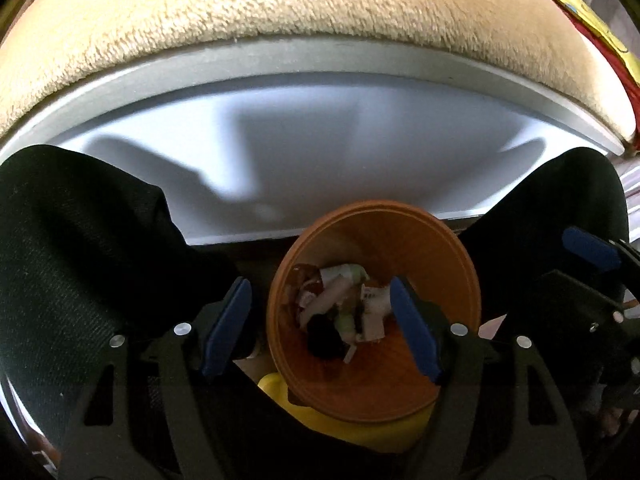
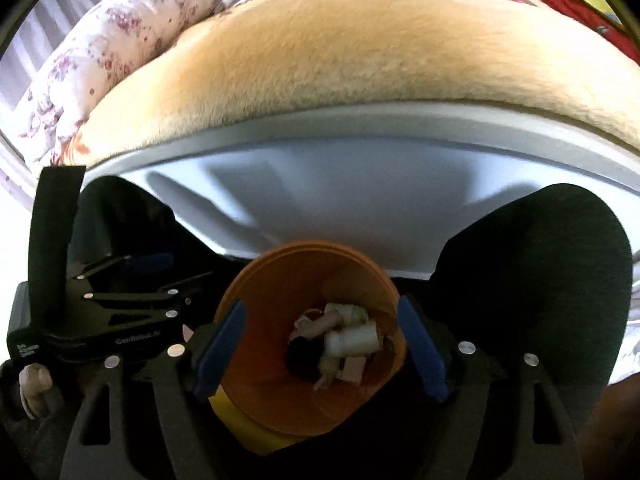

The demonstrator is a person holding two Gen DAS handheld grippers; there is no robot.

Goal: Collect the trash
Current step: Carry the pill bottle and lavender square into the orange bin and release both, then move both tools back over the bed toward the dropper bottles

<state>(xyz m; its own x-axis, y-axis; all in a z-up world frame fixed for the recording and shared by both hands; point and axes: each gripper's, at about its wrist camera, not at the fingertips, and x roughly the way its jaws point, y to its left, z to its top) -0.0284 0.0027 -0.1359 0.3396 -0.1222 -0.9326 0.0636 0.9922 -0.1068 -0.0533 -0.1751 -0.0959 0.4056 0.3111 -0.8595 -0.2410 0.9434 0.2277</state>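
An orange bin (image 1: 452, 364) stands on the floor between a person's dark-trousered knees, and it also shows in the right wrist view (image 2: 280, 400). Crumpled white and green trash (image 1: 344, 304) lies at its bottom, seen too from the right wrist (image 2: 344, 340). My left gripper (image 1: 320, 328) is open and empty above the bin's mouth. My right gripper (image 2: 318, 356) is open and empty, its blue pads astride the bin. The left gripper (image 2: 136, 272) shows at the left of the right wrist view.
A white bed frame edge (image 1: 320, 160) runs across just beyond the bin, topped by a beige fleece blanket (image 1: 280, 20). A floral quilt (image 2: 104, 56) lies at the far left. Red and yellow cloth (image 2: 580, 4) lies at the far right. Knees (image 1: 80, 260) flank the bin.
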